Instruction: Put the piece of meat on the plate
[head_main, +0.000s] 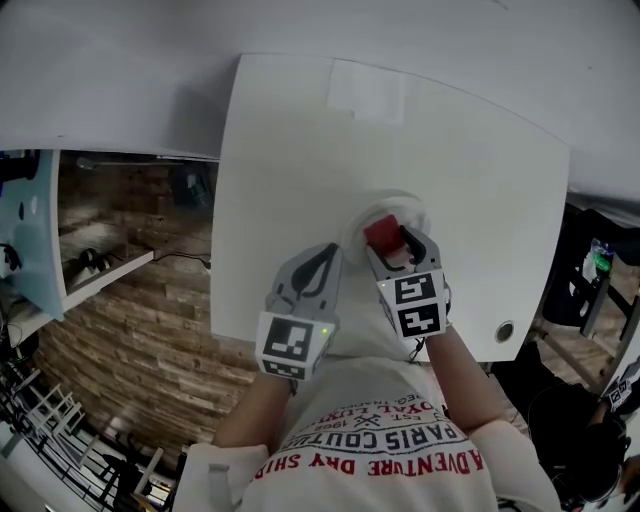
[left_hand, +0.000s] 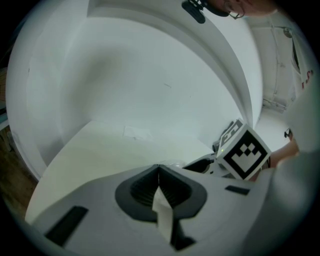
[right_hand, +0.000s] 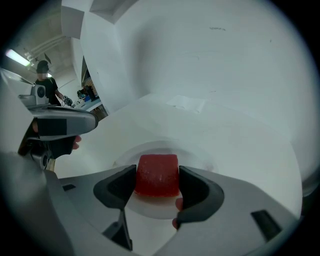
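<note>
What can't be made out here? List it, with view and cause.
Whether the piece of meat rests on the plate or hangs above it: right gripper view hides its underside; head view too small.
Plate's near rim, head view: covered by the right tool.
Piece of meat, left gripper view: hidden behind the right tool.

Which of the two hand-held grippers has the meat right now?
The right hand-held gripper: its jaws clamp the red meat over the plate. The left hand-held gripper is shut, with no meat in it.
</note>
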